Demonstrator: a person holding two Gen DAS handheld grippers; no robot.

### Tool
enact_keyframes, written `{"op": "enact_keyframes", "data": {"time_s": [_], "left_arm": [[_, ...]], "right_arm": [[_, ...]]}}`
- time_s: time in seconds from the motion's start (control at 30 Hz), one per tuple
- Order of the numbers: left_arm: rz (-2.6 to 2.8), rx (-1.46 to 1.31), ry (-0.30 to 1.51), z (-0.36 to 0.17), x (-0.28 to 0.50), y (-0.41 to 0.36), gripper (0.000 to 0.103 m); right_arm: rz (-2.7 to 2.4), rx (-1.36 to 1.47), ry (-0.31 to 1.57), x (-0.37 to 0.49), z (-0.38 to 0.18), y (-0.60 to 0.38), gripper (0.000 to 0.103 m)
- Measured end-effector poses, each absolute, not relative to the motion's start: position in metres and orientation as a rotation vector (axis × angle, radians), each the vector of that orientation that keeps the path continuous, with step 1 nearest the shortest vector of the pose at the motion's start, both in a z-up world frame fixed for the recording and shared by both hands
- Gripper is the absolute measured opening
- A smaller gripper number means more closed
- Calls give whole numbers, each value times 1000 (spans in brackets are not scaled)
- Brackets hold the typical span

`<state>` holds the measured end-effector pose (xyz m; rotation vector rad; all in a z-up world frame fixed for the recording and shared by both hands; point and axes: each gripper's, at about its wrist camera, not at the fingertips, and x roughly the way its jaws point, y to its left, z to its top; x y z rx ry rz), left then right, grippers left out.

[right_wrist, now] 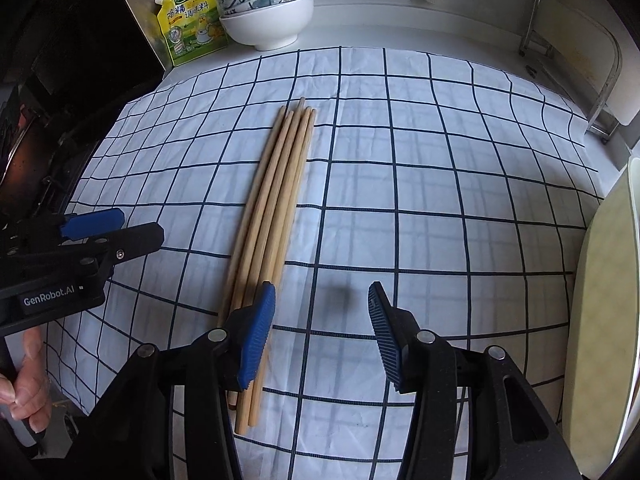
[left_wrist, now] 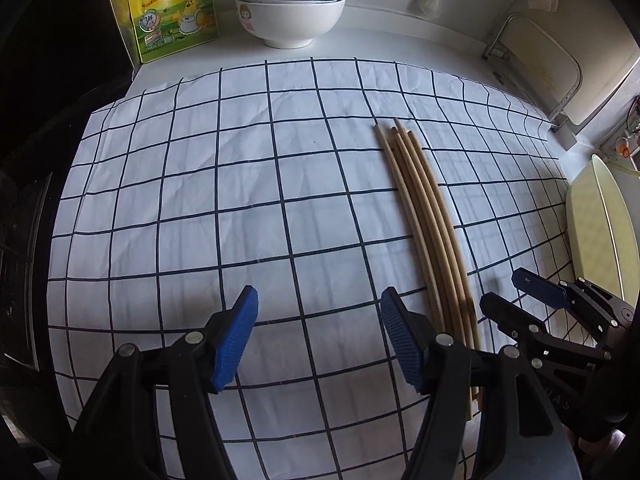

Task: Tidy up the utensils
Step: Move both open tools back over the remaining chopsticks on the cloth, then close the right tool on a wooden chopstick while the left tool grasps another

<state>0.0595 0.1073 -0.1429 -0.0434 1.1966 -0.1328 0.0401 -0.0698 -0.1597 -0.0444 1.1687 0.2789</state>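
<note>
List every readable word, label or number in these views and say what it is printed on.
"GenRobot.AI": on the left gripper body.
"鸡精 调味料": large characters on the yellow seasoning pouch.
"3件": round badge on that pouch.
Pouch's green top logo and small print: too blurred to read.
Bowls: patterns only, no text.

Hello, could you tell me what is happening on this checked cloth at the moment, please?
A person holds a two-finger gripper in each hand over a checked cloth. A bundle of wooden chopsticks lies on it, untouched. The left gripper hovers just left of the bundle, its jaws open and empty. The right gripper hovers just right of it, jaws also open with nothing between them. Stacked bowls and a yellow seasoning pouch stand at the back.
</note>
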Motion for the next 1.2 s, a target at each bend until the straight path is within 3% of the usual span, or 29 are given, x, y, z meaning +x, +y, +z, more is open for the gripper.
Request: {"op": "enact_keyframes", "data": {"time_s": [1.2], "left_arm": [[-132, -51, 1191, -141, 54, 107, 63]], "right_arm": [[264, -118, 1213, 36, -168, -56, 47]]}}
